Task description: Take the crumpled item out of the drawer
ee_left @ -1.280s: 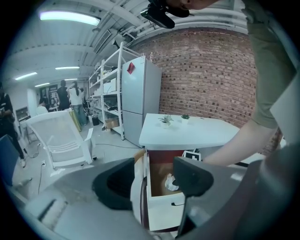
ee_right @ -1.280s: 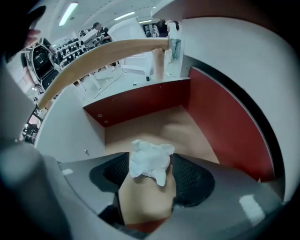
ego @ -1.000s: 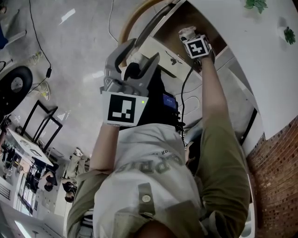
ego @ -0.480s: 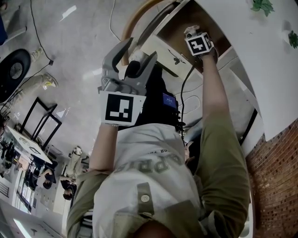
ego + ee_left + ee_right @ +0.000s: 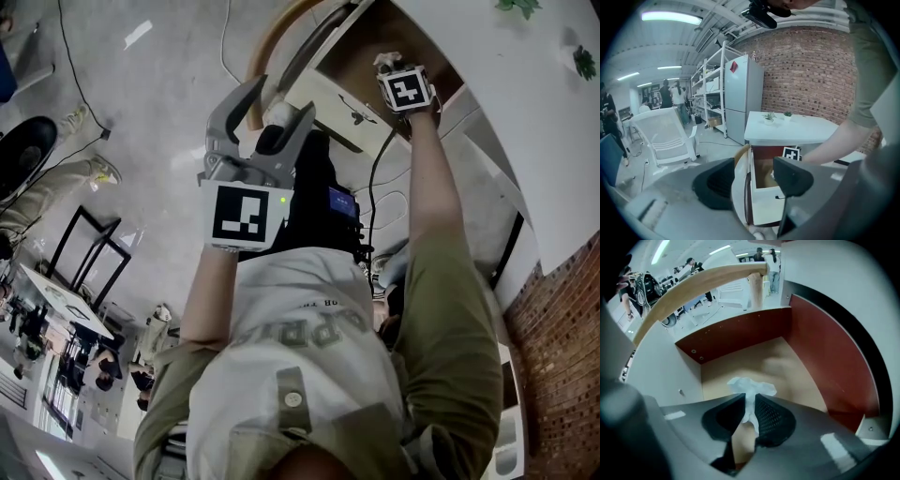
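**Down in the drawer [image 5: 740, 336]: crumpled item [image 5: 751, 389] pinched**

At upper right of the head view, right gripper [image 5: 749, 404] plunged steeply into the open drawer. Clamped on the white crumpled item after just closing the jaws, with the paper squeezed thin between the pads and a loose ruffle fanning out beyond the tips. Item straight ahead of the tongs, long axis in line with the jaws, ruffled end toward the wooden bottom [image 5: 792, 376]; impossible to tell whether touching it. Probably calls for a straight pull back along that same line, up between the red-brown walls [image 5: 825, 348] and clear of the curved wooden bar [image 5: 693, 283] at the upper left of the right gripper view.

Far nearer to the item than the left gripper [image 5: 754, 180], held left of centre in the head view, jaws apart with nothing between them, aimed at the drawer from well away.

Bottom otherwise bare and smooth, as far as seen. Beyond: white tabletop [image 5: 792, 127] over the drawer, brick wall [image 5: 811, 70] at the upper right of the left gripper view, grey floor [image 5: 141, 103] at the upper left of the head view.
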`<action>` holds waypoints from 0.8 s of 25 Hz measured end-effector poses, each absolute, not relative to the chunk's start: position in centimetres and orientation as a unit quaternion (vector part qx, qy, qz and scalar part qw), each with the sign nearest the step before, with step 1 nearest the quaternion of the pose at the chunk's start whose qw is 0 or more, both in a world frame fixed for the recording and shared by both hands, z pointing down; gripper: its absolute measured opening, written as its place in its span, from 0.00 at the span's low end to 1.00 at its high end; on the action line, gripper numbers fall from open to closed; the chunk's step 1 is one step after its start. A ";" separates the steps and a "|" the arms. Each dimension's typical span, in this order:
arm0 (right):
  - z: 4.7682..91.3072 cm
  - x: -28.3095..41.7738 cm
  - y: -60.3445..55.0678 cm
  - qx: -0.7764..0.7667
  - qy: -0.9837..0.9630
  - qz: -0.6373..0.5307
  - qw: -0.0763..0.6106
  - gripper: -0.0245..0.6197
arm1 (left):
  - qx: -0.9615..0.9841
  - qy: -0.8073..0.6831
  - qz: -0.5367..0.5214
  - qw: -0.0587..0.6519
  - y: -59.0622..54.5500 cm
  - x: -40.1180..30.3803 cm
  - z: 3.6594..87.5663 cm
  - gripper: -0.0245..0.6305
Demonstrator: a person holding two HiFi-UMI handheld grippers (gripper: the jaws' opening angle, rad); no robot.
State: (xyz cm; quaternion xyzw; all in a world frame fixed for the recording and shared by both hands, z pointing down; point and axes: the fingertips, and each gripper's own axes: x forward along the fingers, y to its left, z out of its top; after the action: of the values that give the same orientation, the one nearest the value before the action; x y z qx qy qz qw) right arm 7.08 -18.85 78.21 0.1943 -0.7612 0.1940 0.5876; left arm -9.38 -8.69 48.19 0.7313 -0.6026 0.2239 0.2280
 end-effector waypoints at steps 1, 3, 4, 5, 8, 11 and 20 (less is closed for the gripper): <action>77.6 7.3 -19.0 0.200 -0.762 0.195 0.584 0.14 | 0.733 -0.601 0.224 0.227 -8.7 -9.3 48.1 0.45; 76.7 7.8 -19.0 0.208 -0.762 0.195 0.581 0.14 | 0.736 -0.599 0.222 0.223 -8.7 -9.2 47.7 0.45; 76.2 8.0 -19.1 0.211 -0.763 0.194 0.579 0.14 | 0.738 -0.598 0.221 0.222 -8.6 -9.2 47.5 0.45; 75.6 8.1 -19.2 0.215 -0.765 0.193 0.576 0.14 | 0.740 -0.597 0.220 0.219 -8.6 -9.2 47.2 0.45; 73.4 8.1 -19.3 0.228 -0.776 0.191 0.557 0.14 | 0.753 -0.587 0.224 0.194 -8.6 -9.4 46.1 0.45; 70.4 8.1 -19.2 0.248 -0.787 0.190 0.532 0.14 | 0.761 -0.583 0.222 0.179 -8.6 -9.7 44.8 0.45; 56.6 9.2 -18.5 0.351 -0.819 0.171 0.421 0.14 | 0.793 -0.567 0.186 0.125 -9.5 -9.3 38.2 0.45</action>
State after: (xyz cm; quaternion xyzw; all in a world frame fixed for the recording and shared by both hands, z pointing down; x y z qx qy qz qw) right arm 9.23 -18.47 56.55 0.3513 -0.8187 0.1713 0.4206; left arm -9.27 -9.47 38.20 0.7926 -0.5670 0.1864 0.1246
